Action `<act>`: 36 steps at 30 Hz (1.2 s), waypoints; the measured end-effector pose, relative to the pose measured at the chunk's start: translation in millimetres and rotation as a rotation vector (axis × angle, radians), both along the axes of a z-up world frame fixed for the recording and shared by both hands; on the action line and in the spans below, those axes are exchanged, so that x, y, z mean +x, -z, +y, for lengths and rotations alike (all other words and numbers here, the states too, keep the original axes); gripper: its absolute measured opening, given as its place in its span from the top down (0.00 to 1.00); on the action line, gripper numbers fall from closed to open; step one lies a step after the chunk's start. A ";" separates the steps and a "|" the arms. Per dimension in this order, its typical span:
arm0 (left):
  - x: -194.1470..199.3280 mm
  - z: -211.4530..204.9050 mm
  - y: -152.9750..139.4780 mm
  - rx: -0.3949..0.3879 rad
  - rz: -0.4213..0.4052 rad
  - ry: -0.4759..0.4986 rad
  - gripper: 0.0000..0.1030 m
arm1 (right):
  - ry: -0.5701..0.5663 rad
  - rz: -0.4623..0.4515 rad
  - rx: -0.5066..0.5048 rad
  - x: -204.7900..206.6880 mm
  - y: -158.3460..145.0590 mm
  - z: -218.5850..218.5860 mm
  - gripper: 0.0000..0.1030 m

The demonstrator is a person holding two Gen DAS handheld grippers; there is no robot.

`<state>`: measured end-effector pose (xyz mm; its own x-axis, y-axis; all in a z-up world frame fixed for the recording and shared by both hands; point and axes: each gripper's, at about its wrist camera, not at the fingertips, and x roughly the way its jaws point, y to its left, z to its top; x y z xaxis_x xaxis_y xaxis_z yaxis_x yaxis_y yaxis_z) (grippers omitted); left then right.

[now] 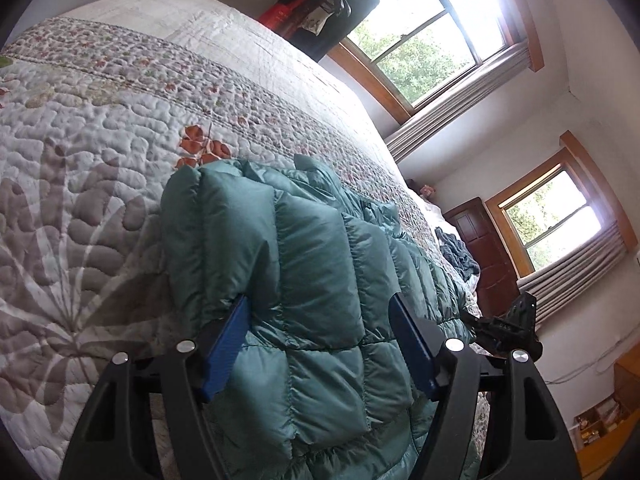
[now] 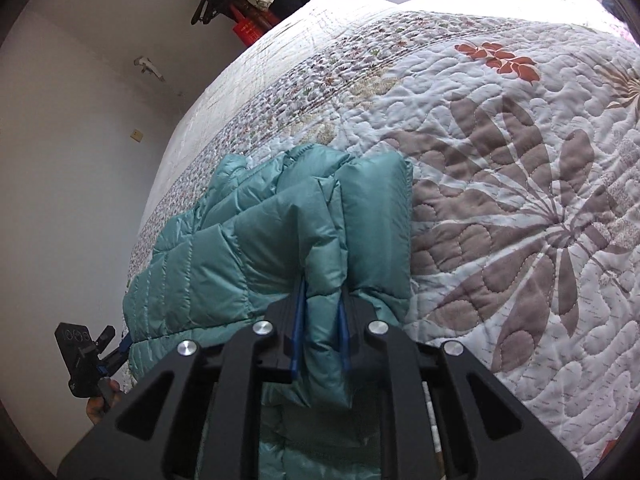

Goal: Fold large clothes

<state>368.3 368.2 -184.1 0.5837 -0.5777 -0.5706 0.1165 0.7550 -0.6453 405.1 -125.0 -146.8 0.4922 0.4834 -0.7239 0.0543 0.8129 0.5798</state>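
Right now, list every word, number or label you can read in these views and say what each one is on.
None can be read for certain.
Red bag by the hanging clothes: pale print, too blurred to read.
Left tool seen from the right wrist: round marks on its black body, perhaps digits, too small to tell.
Right tool seen from the left wrist: faint marks, unreadable.
Teal puffer jacket and quilt: no text visible.

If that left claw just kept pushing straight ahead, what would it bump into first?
The puffy teal jacket: it already bulges between the left claw's open fingers. Beyond it lies the quilted bedspread.
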 end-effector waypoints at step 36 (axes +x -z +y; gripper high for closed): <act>-34.5 -18.0 -24.3 0.057 0.052 0.183 0.32 | -0.165 -0.082 0.034 -42.7 -29.1 0.4 0.70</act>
